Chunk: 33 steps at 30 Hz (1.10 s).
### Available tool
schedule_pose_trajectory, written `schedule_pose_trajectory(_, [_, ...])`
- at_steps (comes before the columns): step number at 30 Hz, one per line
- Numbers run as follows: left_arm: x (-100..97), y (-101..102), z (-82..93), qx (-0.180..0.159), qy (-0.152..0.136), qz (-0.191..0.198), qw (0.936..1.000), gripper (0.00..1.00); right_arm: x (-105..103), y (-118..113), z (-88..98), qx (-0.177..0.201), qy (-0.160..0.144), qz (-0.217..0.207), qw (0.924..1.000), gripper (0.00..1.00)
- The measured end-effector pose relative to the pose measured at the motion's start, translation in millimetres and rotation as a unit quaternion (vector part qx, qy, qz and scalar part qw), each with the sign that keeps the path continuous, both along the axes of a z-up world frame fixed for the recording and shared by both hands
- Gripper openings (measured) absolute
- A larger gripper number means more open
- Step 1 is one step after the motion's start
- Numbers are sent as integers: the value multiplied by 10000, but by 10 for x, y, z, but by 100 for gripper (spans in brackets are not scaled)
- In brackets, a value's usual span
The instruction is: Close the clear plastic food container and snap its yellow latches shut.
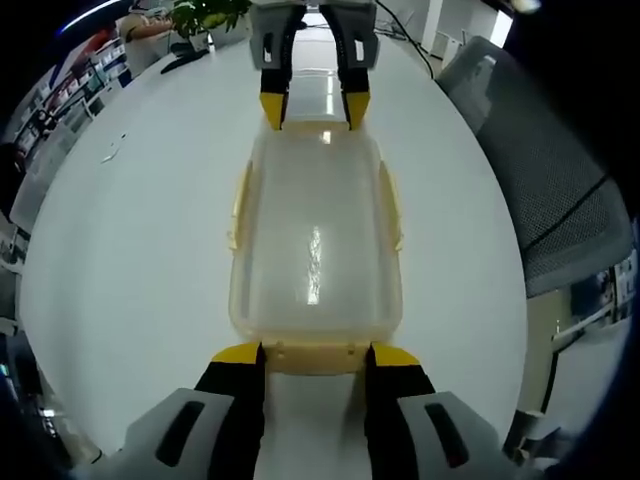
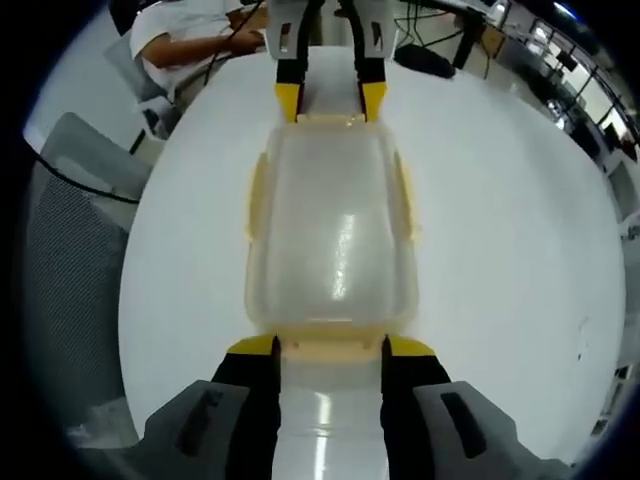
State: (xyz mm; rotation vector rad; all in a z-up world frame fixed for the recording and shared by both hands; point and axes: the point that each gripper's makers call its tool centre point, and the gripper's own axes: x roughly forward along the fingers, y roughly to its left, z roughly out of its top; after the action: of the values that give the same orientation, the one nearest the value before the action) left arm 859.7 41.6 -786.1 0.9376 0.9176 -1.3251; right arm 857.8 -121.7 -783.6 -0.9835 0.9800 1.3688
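Observation:
The clear plastic container lies lengthwise on the white table with its lid on top. Yellow latches run along its long sides. My left gripper stands open at the near end, its yellow-tipped jaws straddling the end latch. My right gripper is at the far end. In the right gripper view, the right gripper is open astride the other end latch of the container, and the left gripper faces it. Whether the jaws touch the latches is unclear.
A grey mesh chair stands off one side of the table, also seen as the chair. A potted plant and a seated person are at the far edges. A dark object lies on the table.

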Motion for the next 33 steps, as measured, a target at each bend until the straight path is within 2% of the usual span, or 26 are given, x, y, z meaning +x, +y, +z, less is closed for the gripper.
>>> schedule_pose_trajectory(16, [-53,38,202,87,1,7,10000,33,-109,39,207,225,122,-52,9997,35])
schedule_pose_trajectory(33, [-131,-68,493,111,-145,-51,9998,32,-188,-61,507,377,-7,-45,9993,35])
